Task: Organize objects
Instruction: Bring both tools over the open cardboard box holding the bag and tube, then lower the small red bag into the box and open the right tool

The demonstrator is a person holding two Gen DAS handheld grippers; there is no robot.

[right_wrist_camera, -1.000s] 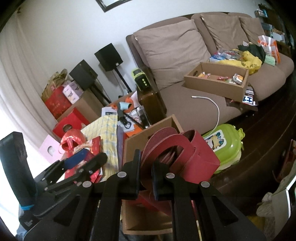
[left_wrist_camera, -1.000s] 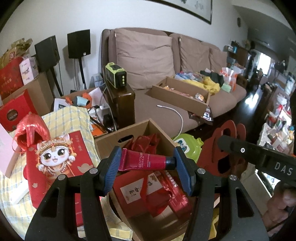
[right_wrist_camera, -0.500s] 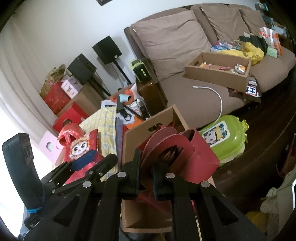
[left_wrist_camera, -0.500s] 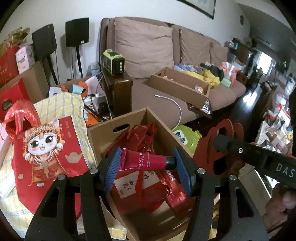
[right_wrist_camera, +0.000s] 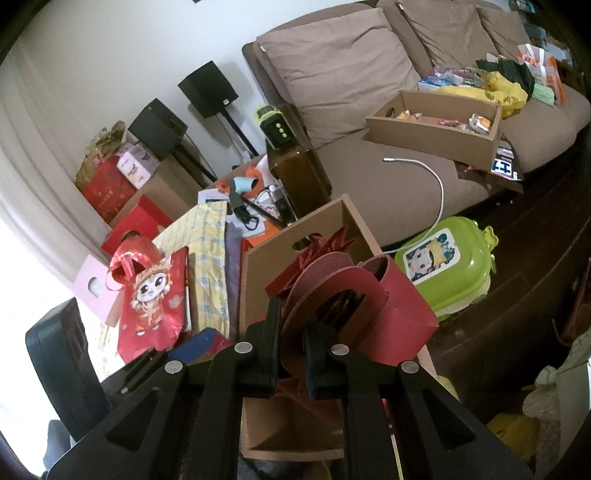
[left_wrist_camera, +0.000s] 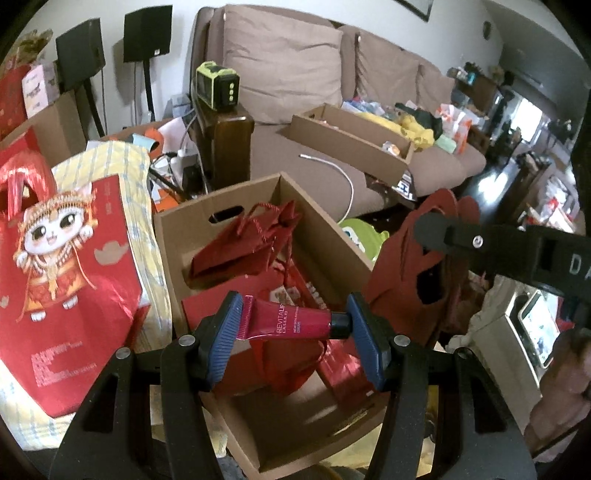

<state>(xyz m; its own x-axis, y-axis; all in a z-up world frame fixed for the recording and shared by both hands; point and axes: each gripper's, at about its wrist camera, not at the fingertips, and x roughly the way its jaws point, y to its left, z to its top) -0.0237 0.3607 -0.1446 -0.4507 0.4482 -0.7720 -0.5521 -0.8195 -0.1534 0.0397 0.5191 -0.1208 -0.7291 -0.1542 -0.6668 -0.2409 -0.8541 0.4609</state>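
Observation:
My left gripper is shut on a red cream tube, held crosswise by its two ends between the blue pads. It hangs over an open cardboard box that holds red gift bags. My right gripper is shut on the handle of a dark red paper bag, which hangs beside the same cardboard box. In the left wrist view that red bag and the right gripper's arm show at the box's right.
A red cartoon-cat gift bag lies on a yellow checked cloth to the left. Behind stand a brown sofa with a flat cardboard tray, a wooden side table, two black speakers and a green toy case.
The left gripper has sunk with the tube towards the open box and tipped further down, so the box fills more of its view. The right gripper and red bag barely moved.

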